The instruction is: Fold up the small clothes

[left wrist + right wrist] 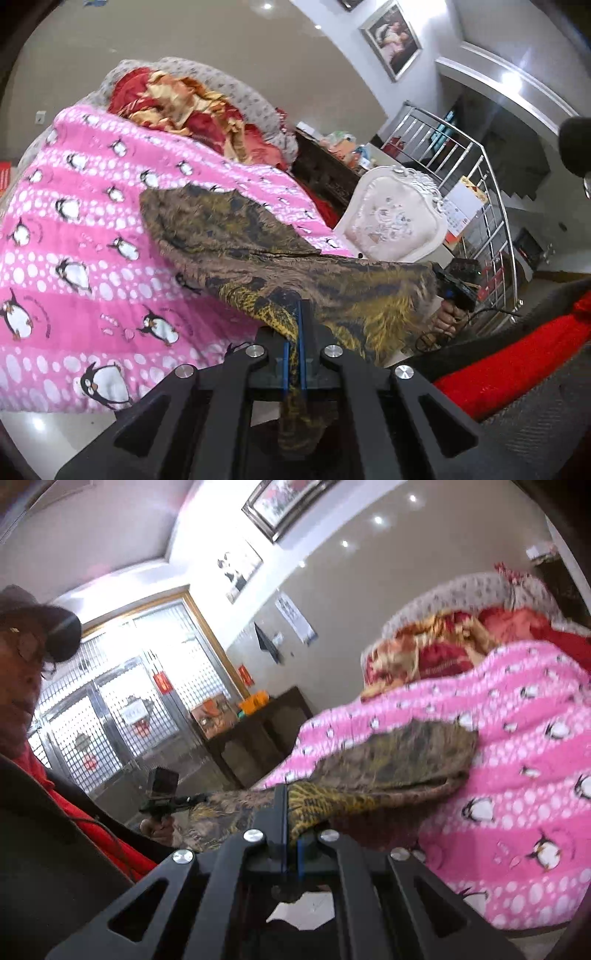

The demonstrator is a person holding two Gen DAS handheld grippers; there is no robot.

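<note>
Left gripper (294, 325) is pinching one end of the brown patterned garment (236, 236), right gripper (291, 812) clamping the other end; cloth is stretching between them, far part lying on the pink penguin blanket (74, 229).

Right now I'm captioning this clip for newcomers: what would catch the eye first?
The bright pink penguin blanket covering the bed fills much of both views. Across it stretches a brown-and-yellow patterned garment, pinched at one end by the left tool and at the other by the right tool. Behind lies a crumpled red-and-gold quilt.
</note>
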